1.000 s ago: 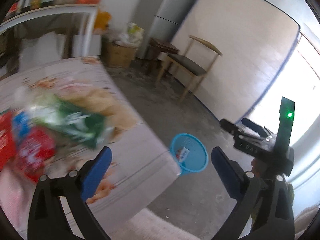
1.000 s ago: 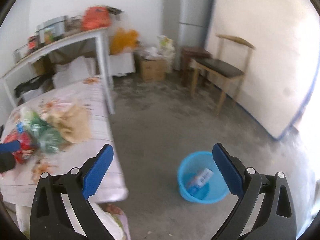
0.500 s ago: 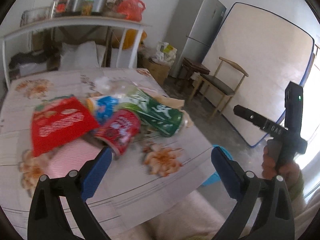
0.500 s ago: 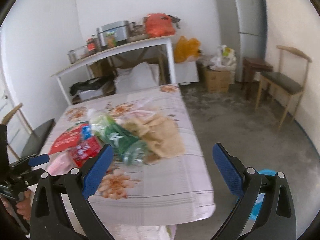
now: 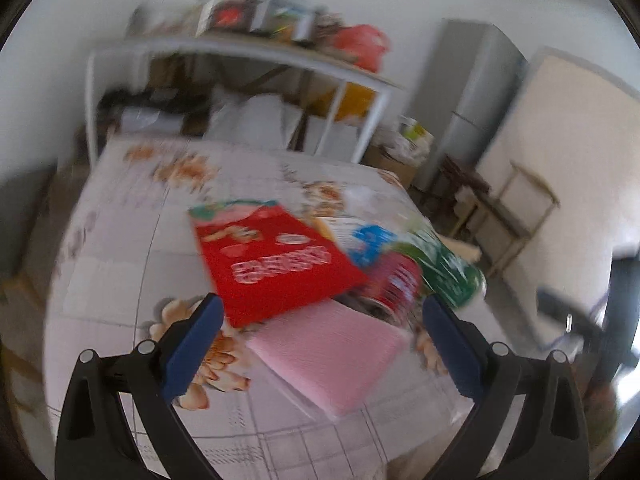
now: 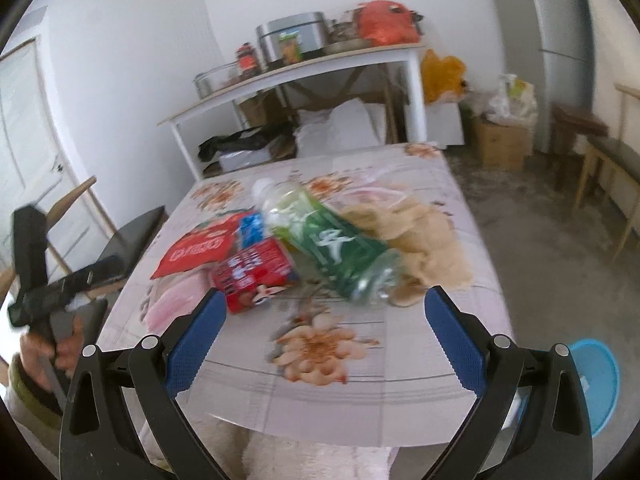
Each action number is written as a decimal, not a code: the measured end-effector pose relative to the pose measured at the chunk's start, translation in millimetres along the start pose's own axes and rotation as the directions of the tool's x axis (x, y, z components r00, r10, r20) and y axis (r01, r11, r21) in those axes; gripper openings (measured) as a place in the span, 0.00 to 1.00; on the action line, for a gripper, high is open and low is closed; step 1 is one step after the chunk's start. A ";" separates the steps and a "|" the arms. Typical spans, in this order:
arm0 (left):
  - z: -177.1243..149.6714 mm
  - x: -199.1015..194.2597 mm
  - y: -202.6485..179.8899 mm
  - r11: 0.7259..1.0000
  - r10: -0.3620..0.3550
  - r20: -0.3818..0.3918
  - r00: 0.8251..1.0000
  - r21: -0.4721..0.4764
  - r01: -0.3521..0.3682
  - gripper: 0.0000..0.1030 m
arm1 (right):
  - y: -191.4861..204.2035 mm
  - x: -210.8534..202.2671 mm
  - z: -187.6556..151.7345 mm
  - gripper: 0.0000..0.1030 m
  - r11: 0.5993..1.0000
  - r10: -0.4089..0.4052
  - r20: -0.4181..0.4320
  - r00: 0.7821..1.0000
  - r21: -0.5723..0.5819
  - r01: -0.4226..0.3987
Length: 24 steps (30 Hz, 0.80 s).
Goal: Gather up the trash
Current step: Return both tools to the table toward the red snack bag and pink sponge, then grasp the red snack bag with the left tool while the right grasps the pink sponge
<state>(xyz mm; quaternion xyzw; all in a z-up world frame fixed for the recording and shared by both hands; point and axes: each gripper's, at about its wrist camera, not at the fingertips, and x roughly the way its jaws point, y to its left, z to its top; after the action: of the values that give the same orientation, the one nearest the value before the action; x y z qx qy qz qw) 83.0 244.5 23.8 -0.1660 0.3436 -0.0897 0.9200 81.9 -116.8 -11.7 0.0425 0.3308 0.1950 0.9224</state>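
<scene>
A pile of trash lies on the flowered table [image 6: 328, 360]: a green plastic bottle [image 6: 332, 248], a small red carton [image 6: 256, 276], a flat red snack packet [image 5: 272, 264], a pink packet [image 5: 332, 356] and crumpled brown paper [image 6: 420, 236]. My left gripper [image 5: 320, 344] is open and empty, hovering over the pink packet. My right gripper [image 6: 324, 336] is open and empty, above the table's near edge in front of the bottle. The blue trash basket [image 6: 596, 384] stands on the floor at the table's right.
A white shelf table [image 6: 304, 76] with pots and bags stands behind. A fridge [image 5: 468, 96], boxes and a wooden chair [image 5: 520, 208] line the right side. A dark chair [image 6: 132, 232] stands left of the table.
Both grippers have swung left from the floor and basket toward the table. The trash pile now sits closer and centred in both views. Both stay open.
</scene>
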 end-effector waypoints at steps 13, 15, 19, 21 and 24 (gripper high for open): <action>34.8 104.7 130.5 0.828 -0.253 -0.227 0.940 -0.553 0.089 0.74 | 20.7 31.0 2.2 0.92 0.996 0.082 -0.058 0.995 -0.028 -0.083; 35.1 114.3 130.0 0.815 -0.276 -0.239 0.931 -0.571 0.095 0.66 | 23.8 35.3 1.8 0.91 0.995 0.094 -0.068 0.993 -0.029 -0.097; 34.4 124.4 131.4 0.789 -0.302 -0.233 0.924 -0.606 0.105 0.50 | 29.7 40.5 1.7 0.88 0.992 0.122 -0.079 0.989 -0.031 -0.125; 33.3 124.2 132.6 0.779 -0.303 -0.216 0.928 -0.617 0.111 0.36 | 32.0 44.1 2.4 0.86 0.988 0.154 -0.090 0.984 -0.014 -0.156; 32.4 119.2 133.6 0.766 -0.315 -0.178 0.932 -0.628 0.139 0.23 | 36.3 50.6 2.5 0.81 0.972 0.234 -0.115 0.966 0.029 -0.232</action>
<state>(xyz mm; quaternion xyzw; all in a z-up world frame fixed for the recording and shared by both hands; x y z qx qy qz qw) 200.4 343.2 -74.1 -0.4778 0.4544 -0.1086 0.7439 107.0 -63.7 -32.2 0.0767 0.3786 0.3015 0.8717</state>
